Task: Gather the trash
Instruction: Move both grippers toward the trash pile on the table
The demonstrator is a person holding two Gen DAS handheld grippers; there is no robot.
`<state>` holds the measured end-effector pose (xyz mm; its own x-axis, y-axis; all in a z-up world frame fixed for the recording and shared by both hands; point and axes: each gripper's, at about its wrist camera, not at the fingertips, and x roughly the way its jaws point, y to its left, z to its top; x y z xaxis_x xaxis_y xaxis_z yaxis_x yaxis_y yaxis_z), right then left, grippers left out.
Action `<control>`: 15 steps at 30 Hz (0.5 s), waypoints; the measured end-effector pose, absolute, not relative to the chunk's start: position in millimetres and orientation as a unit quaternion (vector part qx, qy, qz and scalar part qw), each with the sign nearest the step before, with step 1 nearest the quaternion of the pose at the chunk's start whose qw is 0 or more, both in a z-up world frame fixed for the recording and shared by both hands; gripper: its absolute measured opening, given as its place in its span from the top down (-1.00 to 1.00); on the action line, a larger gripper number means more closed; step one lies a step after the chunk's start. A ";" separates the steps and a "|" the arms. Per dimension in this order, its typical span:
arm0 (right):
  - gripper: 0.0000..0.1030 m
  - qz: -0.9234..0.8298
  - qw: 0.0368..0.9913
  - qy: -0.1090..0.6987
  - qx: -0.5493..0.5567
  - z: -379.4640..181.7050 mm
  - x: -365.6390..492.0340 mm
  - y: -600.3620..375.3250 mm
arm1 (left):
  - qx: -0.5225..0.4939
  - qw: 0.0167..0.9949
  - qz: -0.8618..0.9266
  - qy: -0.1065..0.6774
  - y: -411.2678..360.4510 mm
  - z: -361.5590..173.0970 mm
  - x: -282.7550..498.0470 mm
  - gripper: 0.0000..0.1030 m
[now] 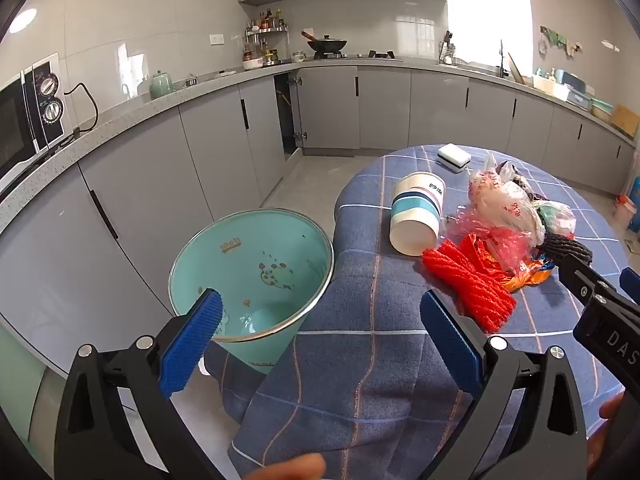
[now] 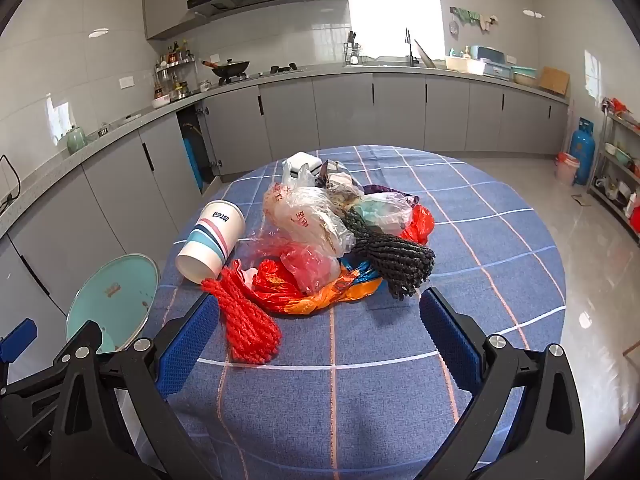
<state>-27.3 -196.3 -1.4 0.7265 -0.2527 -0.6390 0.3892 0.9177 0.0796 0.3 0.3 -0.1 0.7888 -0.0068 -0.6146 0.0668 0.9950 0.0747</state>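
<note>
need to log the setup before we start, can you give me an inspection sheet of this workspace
surface: round table in a blue checked cloth.
job's things: teal bin on the floor beside the table; trash pile of plastic bags, red mesh net, black mesh net, paper cup on its side.
clutter: white box at the far edge.
grippers: left gripper and right gripper, jaws open, nothing between them.
cables: black microwave cord on the counter.
surroundings: kitchen cabinets, wok on the stove, blue gas cylinder.

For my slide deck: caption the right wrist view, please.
Open right gripper faces trash pile on blue checked tablecloth, teal bin alongside.
</note>
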 end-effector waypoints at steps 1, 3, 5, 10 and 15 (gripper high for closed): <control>-0.91 -0.174 0.923 0.326 0.104 -1.3 -27.3 -196.3 | 0.047 0.945 -0.021 0.324 -0.1 0.0 0.3 -0.89; -0.91 -0.175 0.924 0.325 0.104 -1.1 -27.3 -196.7 | 0.050 0.945 -0.022 0.323 -1.0 0.3 0.3 -0.89; -0.91 -0.174 0.924 0.325 0.102 -1.3 -27.2 -196.3 | 0.050 0.945 -0.023 0.323 -1.7 0.5 0.6 -0.89; -0.92 -0.174 0.923 0.326 0.103 -1.4 -27.3 -195.7 | 0.038 0.943 -0.025 0.329 -2.0 -2.2 1.4 -0.89; -0.92 -0.174 0.923 0.328 0.104 -2.9 -27.2 -196.2 | 0.026 0.943 -0.028 0.331 0.9 -3.4 3.5 -0.89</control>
